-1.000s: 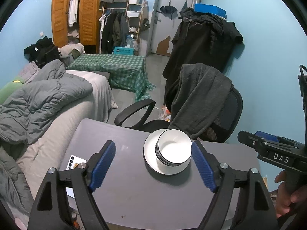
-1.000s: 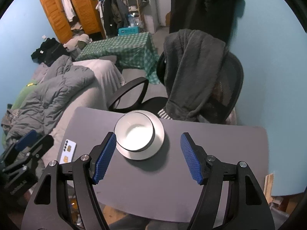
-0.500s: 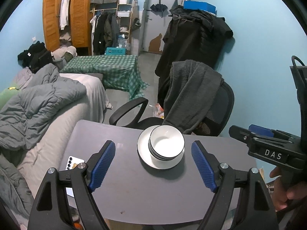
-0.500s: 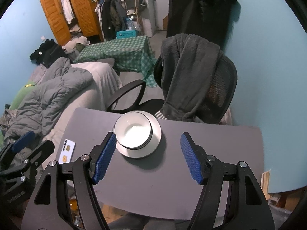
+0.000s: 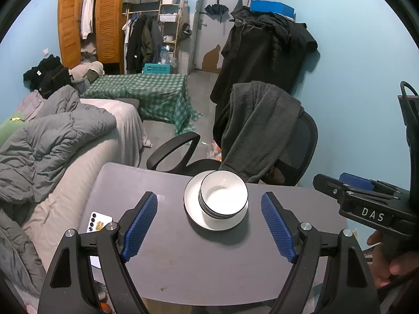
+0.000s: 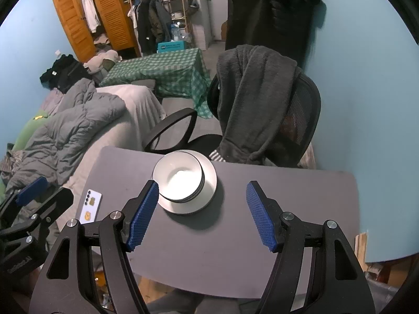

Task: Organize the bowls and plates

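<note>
A nested stack of white ceramic bowls (image 5: 223, 201) is sitting on a round white plate (image 5: 192, 210) mid-frame on the grey desk (image 5: 183, 256). Both tongs, left (image 5: 209, 225) and right (image 6: 201, 213), are hovering released, empty; the stack is lying ahead, centred between the left pair.

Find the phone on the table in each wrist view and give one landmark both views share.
Left wrist view: the phone lies at the table's left edge, low left in the picture, partly hidden behind the left gripper's left finger.
Right wrist view: the phone lies at the table's left edge, left of the right gripper, unobstructed.
Shared landmark: the stacked bowls on the plate, to the phone's right.
</note>
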`<state>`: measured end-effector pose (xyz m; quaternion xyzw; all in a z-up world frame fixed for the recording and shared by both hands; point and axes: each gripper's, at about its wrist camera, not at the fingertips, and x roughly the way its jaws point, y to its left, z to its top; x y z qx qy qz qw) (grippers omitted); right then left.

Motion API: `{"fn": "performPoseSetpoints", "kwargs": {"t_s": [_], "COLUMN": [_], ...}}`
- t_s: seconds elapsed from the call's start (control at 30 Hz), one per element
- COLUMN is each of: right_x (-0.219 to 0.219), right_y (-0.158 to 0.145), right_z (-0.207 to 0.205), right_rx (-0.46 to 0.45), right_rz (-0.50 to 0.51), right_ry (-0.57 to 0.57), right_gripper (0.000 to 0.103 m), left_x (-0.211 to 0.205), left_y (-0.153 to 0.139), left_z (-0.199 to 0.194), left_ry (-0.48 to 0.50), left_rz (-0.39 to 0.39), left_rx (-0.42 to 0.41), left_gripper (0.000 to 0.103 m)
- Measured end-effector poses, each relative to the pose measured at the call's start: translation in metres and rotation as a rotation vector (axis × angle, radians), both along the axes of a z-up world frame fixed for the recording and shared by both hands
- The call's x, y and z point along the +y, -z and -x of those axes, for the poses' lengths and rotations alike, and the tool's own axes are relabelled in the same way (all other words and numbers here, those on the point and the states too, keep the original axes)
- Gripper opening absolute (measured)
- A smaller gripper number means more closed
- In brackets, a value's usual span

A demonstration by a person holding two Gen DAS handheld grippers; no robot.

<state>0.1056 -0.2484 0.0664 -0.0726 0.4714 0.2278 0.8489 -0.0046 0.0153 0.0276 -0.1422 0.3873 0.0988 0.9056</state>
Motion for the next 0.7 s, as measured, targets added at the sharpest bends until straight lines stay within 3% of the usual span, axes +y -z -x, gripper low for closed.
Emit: {"fn": "performPoseSetpoints", "kwargs": {"t_s": [0.47, 0.7], "right_x": [-0.0032, -0.0032], "right_y": [0.0024, 0.0019], "right_z": [0.0017, 0.0024], "right_rx": [0.006, 0.007], "right_rz": [-0.005, -0.006], "right_ry": [-0.001, 0.000], "right_gripper": [0.068, 0.068], "left_x": [0.0012, -0.0035], "left_y": [-0.0002, -0.0021], "left_z": [0.0045, 0.0042], "left_ry": [-0.009, 0.014], "left_rz": [0.013, -0.037], "left_rx": [0.015, 0.039], "left_gripper": [0.083, 0.083]}}
